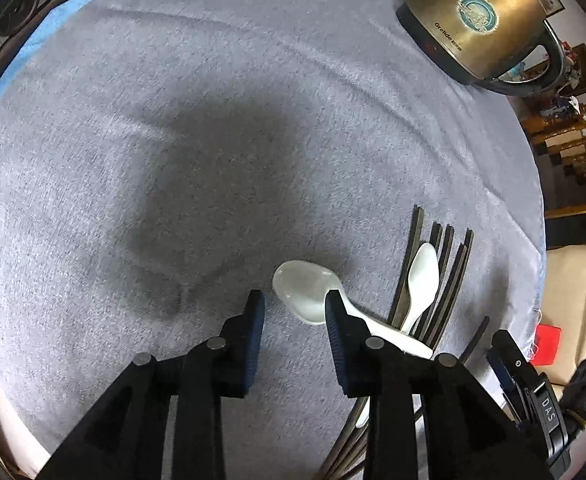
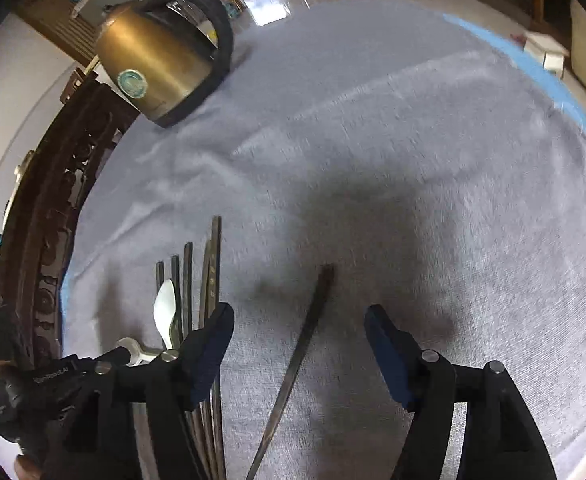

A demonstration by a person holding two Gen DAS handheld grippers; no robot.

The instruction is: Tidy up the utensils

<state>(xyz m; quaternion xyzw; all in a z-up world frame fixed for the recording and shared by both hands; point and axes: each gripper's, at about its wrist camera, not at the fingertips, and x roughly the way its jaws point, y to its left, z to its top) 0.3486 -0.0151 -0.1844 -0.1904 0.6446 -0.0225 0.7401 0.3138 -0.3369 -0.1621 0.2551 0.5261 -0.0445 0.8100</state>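
Note:
A large white ceramic spoon [image 1: 301, 290] lies on the grey tablecloth [image 1: 173, 140]. Its bowl sits between the tips of my left gripper [image 1: 293, 306], and its handle runs off under the right finger. The left pad stands clear of the bowl, so the jaws are open. To the right lies a bunch of dark chopsticks [image 1: 449, 272] with a small white spoon [image 1: 423, 276] on top. In the right wrist view my right gripper [image 2: 299, 316] is open wide. A single dark chopstick [image 2: 305, 344] lies on the cloth between its fingers, touching neither. The bunch [image 2: 209, 272] lies just left of it.
A brass-coloured electric kettle [image 1: 477, 24] [image 2: 161, 68] stands at the far side of the table. A carved dark wooden rail [image 2: 53, 220] borders the table's left edge in the right wrist view. Bare cloth stretches ahead of both grippers.

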